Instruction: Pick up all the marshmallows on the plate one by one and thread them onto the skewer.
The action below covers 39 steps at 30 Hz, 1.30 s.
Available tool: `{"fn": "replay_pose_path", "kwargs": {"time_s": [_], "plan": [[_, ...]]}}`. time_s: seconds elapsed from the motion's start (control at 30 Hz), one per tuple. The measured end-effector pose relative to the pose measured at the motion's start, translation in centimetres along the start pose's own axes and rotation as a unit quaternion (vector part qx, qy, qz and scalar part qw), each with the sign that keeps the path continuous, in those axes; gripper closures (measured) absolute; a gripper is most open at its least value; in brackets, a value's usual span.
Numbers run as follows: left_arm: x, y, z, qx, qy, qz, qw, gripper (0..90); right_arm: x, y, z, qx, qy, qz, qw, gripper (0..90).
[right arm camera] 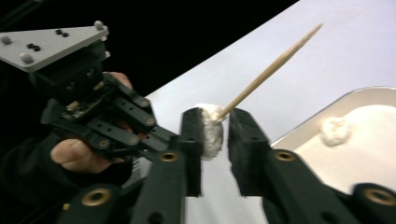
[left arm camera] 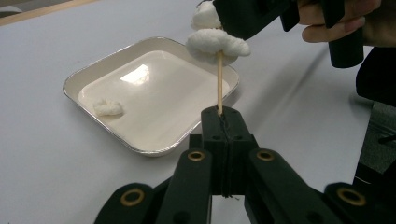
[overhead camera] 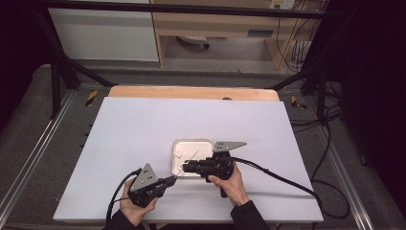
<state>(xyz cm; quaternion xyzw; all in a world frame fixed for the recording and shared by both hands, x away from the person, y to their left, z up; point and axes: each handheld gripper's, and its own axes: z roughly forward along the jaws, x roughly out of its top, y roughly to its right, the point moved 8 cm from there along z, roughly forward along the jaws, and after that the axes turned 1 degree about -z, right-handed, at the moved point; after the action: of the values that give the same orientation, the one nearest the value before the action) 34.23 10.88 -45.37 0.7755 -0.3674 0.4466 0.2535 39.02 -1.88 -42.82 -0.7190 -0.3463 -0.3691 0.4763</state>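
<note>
Both tongs, left (overhead camera: 173, 179) and right (overhead camera: 181, 167), are black with brass-coloured pivot rings. Each carries a grey three-cornered plate and trails a black cable. The sleeves are dark.

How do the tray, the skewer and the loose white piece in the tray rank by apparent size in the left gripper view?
1. tray
2. skewer
3. loose white piece
The skewer sits nearer the camera, so its rank is less sure.

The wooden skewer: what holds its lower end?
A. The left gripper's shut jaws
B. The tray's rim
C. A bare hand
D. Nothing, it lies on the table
A: the left gripper is shut on the skewer, which rises from between its jaws.
</note>
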Motion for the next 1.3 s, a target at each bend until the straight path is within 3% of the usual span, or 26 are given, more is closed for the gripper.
{"fn": "replay_pose_path", "kwargs": {"time_s": [0.23, 0.37, 0.67, 0.8, 1.1, 1.3], "plan": [[-0.6, -1.1, -0.3, 0.008, -0.005, -0.016, 0.9998, 89.0, 1.0, 0.7, -1.7, -0.044, 0.009, -0.018, 0.9988, 49.0], [-0.8, -1.8, -0.7, 0.013, -0.002, -0.025, 0.9996, 89.0, 1.0, 1.7, -3.0, -0.081, 0.002, -0.026, 0.9964, 34.8], [-1.3, -2.5, -1.2, 0.020, -0.007, -0.031, 0.9993, 88.9, -0.5, 4.4, -4.7, -0.162, -0.036, -0.048, 0.9849, 9.9], [-1.4, -2.9, -1.4, 0.022, -0.009, -0.035, 0.9991, 88.9, -0.9, 5.1, -4.9, -0.184, -0.060, -0.057, 0.9795, 5.6], [-1.6, -3.7, -2.0, 0.021, -0.005, -0.047, 0.9986, 88.9, -0.6, 5.9, -4.4, -0.206, -0.066, -0.052, 0.9750, 2.4], [-1.7, -4.1, -2.2, 0.021, -0.004, -0.054, 0.9983, 88.9, 0.1, 6.3, -2.8, -0.212, -0.080, -0.051, 0.9726, 2.2]]}}
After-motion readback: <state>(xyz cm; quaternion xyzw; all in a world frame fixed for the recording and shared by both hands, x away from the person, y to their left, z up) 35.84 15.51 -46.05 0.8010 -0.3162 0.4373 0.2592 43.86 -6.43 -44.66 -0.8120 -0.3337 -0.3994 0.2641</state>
